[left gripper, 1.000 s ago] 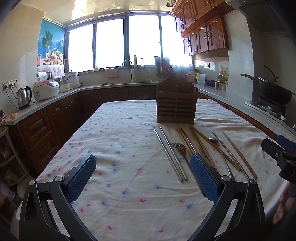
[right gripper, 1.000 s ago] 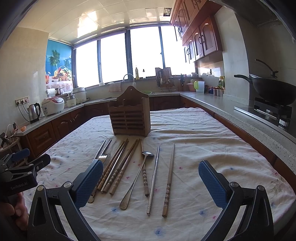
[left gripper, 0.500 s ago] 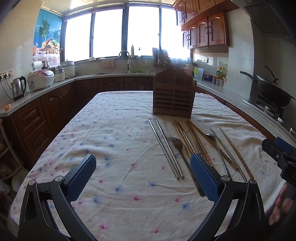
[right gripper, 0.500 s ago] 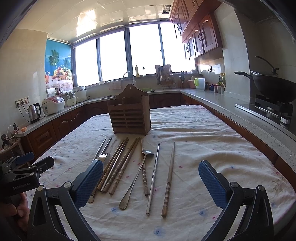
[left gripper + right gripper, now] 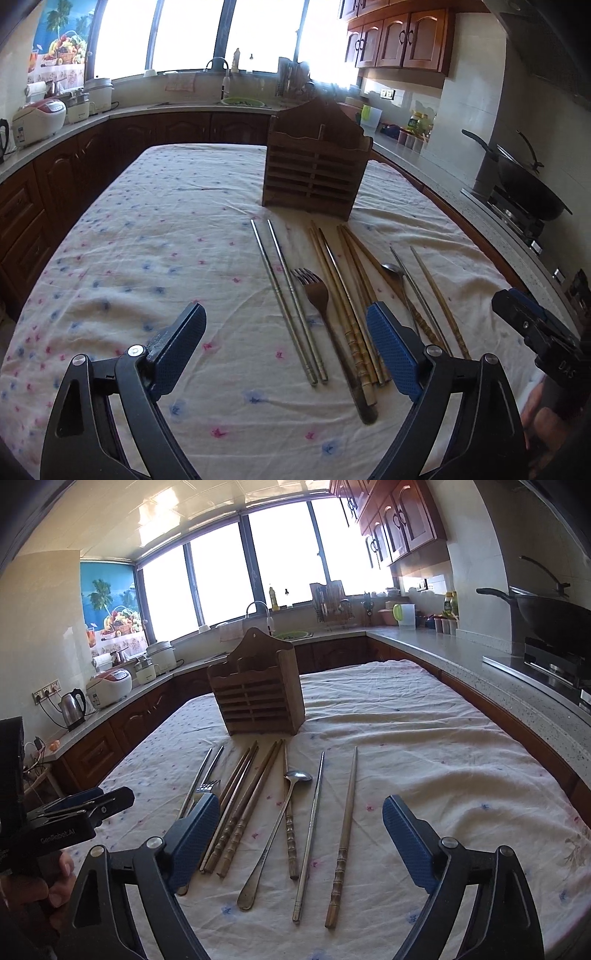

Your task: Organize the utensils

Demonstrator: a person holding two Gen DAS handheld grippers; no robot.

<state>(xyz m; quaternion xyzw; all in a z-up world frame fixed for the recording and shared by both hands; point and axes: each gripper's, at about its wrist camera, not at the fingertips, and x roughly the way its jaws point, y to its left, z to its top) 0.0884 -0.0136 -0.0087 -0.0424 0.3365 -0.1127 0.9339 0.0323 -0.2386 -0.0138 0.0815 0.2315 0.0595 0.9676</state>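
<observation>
surface [image 5: 155,229]: big cloth-covered top with flower print. Carries everything; nothing sorted yet.
holder [image 5: 317,162]: wooden slatted utensil holder, upright at the far middle of the surface. Compartments look empty from both views.
utensil row: lies flat just in front of the holder, handles toward the cameras.
steel chopsticks [image 5: 288,295]: the pair at the left end of the row, side by side.
fork [image 5: 314,291]: just right of the steel pair, tines toward the holder.
wooden chopsticks [image 5: 351,295]: bundle right of the fork, touching each other.
spoon [image 5: 273,834]: mid-row, bowl toward the holder, crossing one wooden stick.
single sticks: one steel chopstick [image 5: 310,830] and one wooden chopstick [image 5: 343,830] at the right end, apart from each other.
left tongs [image 5: 284,343]: released, spread wide, holding nothing.
right tongs [image 5: 299,834]: released, wide, holding nothing.
change: over the last second the left view has come forward and pitched down; the steel pair and fork now sit between its fingers [image 5: 388,350]. Right view has closed in too, less so.
meaning: approach phase, first pick not started. My guess is left takes the steel pair or fork. Flat thin metal on soft cloth, so slip or grabbing cloth is the risk.
</observation>
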